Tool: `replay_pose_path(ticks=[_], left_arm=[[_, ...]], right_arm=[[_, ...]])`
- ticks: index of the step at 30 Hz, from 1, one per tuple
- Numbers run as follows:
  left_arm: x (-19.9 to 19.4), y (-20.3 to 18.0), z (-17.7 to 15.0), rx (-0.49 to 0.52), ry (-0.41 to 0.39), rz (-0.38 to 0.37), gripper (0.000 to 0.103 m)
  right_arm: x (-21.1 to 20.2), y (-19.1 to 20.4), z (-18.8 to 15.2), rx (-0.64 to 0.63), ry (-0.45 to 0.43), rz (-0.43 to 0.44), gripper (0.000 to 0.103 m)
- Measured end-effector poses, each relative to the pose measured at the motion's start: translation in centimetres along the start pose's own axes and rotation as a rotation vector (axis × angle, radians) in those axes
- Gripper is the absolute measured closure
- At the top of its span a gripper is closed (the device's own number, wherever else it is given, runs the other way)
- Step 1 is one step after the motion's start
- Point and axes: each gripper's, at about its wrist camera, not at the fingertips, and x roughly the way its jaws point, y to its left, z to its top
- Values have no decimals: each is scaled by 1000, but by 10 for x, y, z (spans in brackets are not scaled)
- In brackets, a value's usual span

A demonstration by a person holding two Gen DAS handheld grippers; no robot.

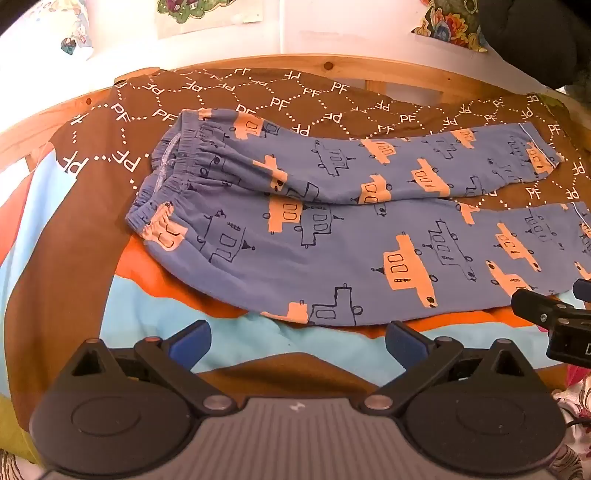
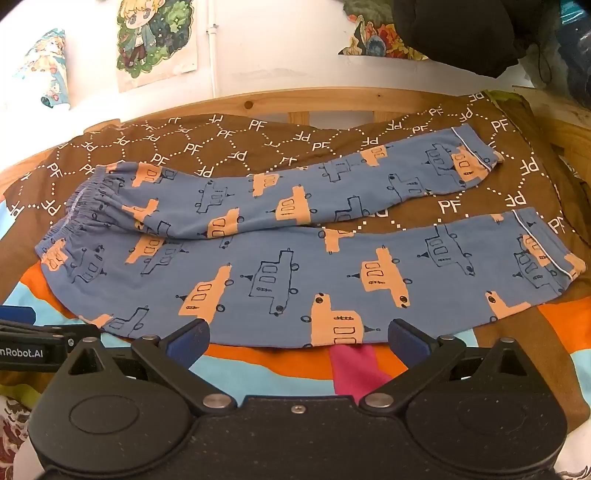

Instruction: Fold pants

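Observation:
Blue pants (image 1: 332,229) with orange and outlined boat prints lie flat on the bed, waistband at the left, two legs running right with a gap between the cuffs. They also show in the right wrist view (image 2: 280,258). My left gripper (image 1: 297,341) is open and empty, just in front of the near leg's lower edge, toward the waist half. My right gripper (image 2: 297,341) is open and empty, at the near leg's lower edge. The right gripper's body shows in the left wrist view (image 1: 554,317), near the cuff end.
A brown bedcover (image 1: 280,99) printed with white "PF" letters and orange, light-blue patches lies under the pants. A wooden bed frame (image 1: 369,70) runs along the far side against a white wall with posters (image 2: 155,40). A dark garment (image 2: 458,33) hangs at the top right.

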Motion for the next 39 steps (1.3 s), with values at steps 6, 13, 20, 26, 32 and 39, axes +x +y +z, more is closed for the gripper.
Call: replay_pose_path(ticks=[6,13,20,26,32,39], left_arm=[[0,0,0,0,2,1,0],[2,2,-2,2,6,3,0],[2,1,-2,3,8,4,0],[2,1,-2,3,9,5,0],[2,1,-1,3,10,6,0],[2,1,-1,3,11,6,0]], right_arm=[[0,0,0,3,0,0,1],[1,-1,0,7,4,-2,1],[2,-1,-1,8,5,-2,1],[3,-1,-1,9,4,-2,1],[3,-2,-1,10,7,-1,1],[3,-1,-1,11,8,-1,1]])
